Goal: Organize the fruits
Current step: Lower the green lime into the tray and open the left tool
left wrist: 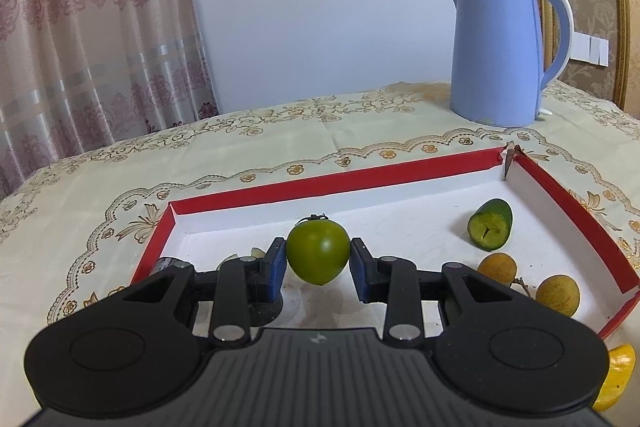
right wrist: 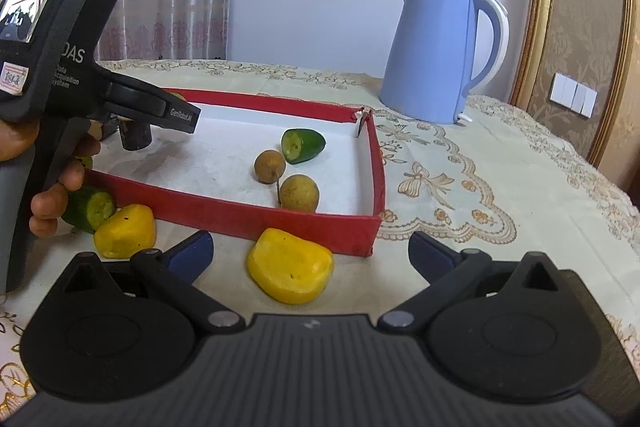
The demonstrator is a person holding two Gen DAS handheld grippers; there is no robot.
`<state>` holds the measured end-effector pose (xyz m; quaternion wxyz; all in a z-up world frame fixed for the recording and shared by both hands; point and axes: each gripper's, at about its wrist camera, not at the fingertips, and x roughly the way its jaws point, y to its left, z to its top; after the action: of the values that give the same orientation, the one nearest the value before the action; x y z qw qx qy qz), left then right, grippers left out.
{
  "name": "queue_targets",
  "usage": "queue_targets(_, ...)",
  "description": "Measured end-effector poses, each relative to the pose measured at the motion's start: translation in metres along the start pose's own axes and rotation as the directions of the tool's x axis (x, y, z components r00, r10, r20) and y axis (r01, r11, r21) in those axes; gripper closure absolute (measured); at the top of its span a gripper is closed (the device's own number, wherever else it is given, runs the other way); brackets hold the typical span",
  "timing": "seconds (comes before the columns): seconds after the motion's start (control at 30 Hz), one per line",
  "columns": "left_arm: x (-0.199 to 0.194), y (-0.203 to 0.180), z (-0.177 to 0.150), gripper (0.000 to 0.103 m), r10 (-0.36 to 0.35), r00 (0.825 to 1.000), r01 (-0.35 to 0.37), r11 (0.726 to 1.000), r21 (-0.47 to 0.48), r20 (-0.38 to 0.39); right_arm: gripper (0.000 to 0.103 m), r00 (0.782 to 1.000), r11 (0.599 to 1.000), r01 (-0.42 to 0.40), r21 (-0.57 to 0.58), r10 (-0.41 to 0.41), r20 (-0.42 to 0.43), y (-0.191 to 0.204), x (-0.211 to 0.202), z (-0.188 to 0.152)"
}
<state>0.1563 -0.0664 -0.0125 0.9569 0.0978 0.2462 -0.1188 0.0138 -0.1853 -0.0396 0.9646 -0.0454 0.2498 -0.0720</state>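
My left gripper [left wrist: 318, 259] is shut on a green round fruit [left wrist: 318, 251] and holds it just above the white floor of the red box [left wrist: 332, 183]. In the box lie a cut green piece [left wrist: 490, 225] and two brown round fruits [left wrist: 496, 267]. In the right wrist view my right gripper [right wrist: 310, 253] is open and empty, with a yellow piece [right wrist: 290, 267] on the cloth between its fingers, in front of the red box [right wrist: 256, 215]. A second yellow piece [right wrist: 125, 231] and a green cut piece [right wrist: 90, 209] lie to the left.
A blue kettle [left wrist: 500, 51] stands behind the box at the back right of the table; it also shows in the right wrist view [right wrist: 434, 55]. A dark small object [right wrist: 136, 137] sits in the box's left part. The hand holding the left gripper [right wrist: 60, 67] is at the left.
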Motion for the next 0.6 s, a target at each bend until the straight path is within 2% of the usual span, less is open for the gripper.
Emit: queue_targets(0.6,0.0043,-0.0009,0.0004,0.070,0.010,1.000,-0.010,1.000,-0.002,-0.023,0.008,0.999,1.000,-0.004,0.007,0.005,-0.035,-0.0011,0.0103,0.0014)
